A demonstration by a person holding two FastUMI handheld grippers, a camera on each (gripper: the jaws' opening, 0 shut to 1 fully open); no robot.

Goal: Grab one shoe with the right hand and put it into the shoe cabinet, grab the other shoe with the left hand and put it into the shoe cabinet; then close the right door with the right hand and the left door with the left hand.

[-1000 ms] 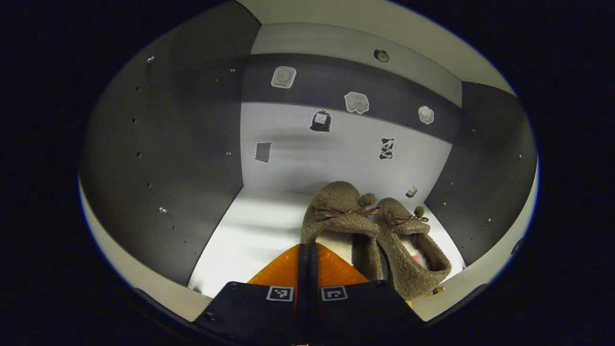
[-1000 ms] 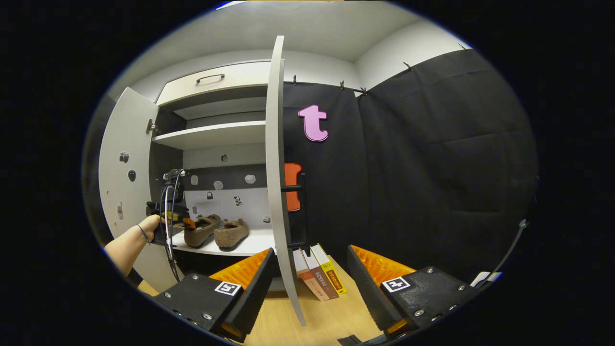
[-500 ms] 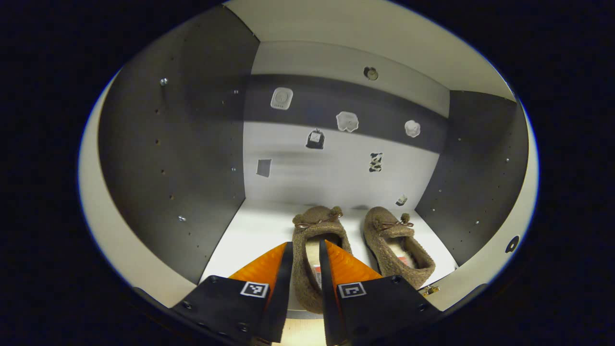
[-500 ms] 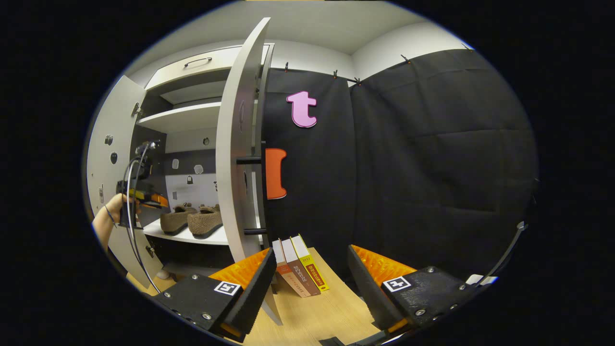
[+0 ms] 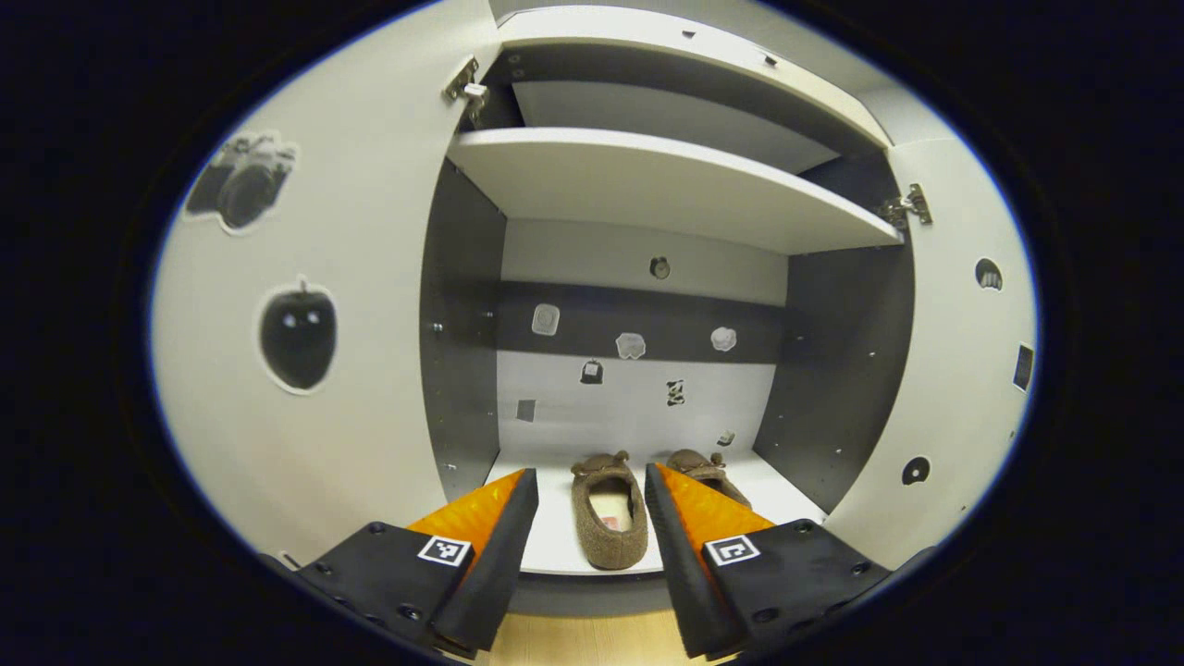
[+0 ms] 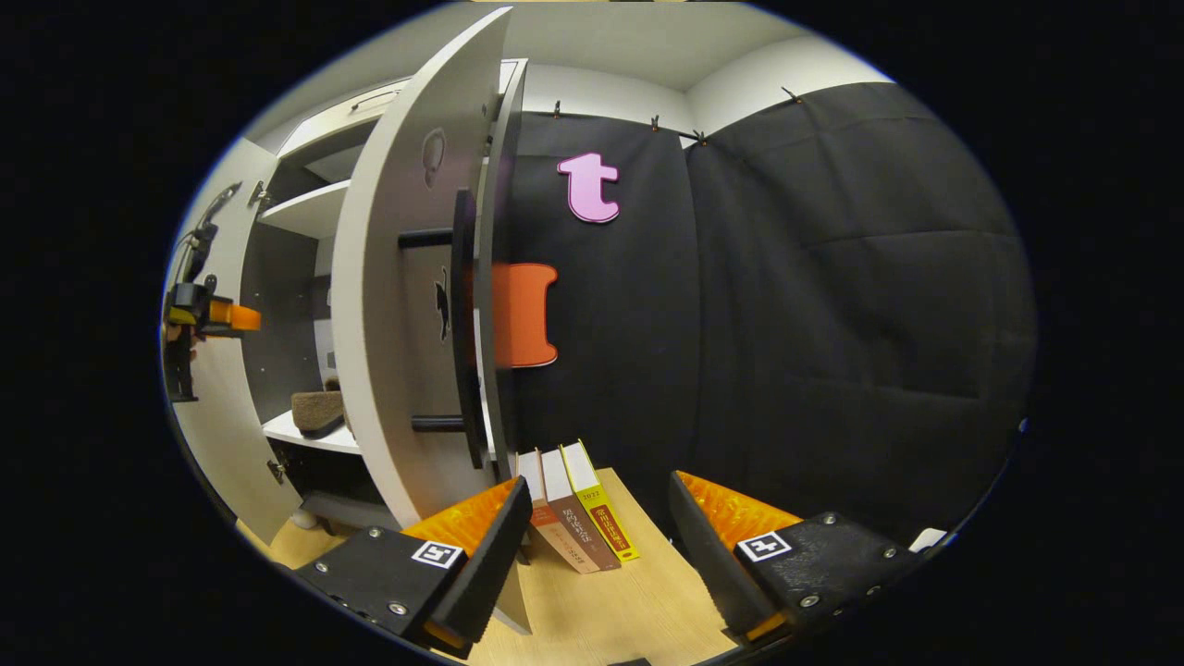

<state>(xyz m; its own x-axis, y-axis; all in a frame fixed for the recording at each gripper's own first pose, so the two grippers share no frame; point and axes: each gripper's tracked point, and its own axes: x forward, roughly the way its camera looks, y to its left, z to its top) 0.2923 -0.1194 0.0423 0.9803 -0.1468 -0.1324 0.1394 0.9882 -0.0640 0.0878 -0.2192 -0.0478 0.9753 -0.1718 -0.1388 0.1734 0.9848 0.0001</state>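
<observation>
Comparing the current frames with those from one second ago, a release and withdrawal of the left gripper [image 5: 585,546] are established: its fingers, formerly pressed together at the heel of a shoe, are now spread apart and empty, and the gripper has been drawn back out of the shoe cabinet [image 5: 647,185]. Between the fingers, the left shoe [image 5: 609,507] is seen resting on the lower shelf [image 5: 546,527], heel toward the camera. Just beside it, the right shoe [image 5: 703,464] is partly hidden by one finger. Both shoes are therefore judged to be stowed.

In the right gripper view, the right gripper [image 6: 592,546] is held with its fingers apart and nothing between them, above the wooden floor [image 6: 629,610] near three leaning books [image 6: 578,504]. The right door [image 6: 398,305] has swung partway toward closing. The left door [image 5: 305,324] is still wide open. Farther off, the left gripper [image 6: 208,314] is seen at the cabinet opening.

Door closing is judged to be the remaining work.
</observation>
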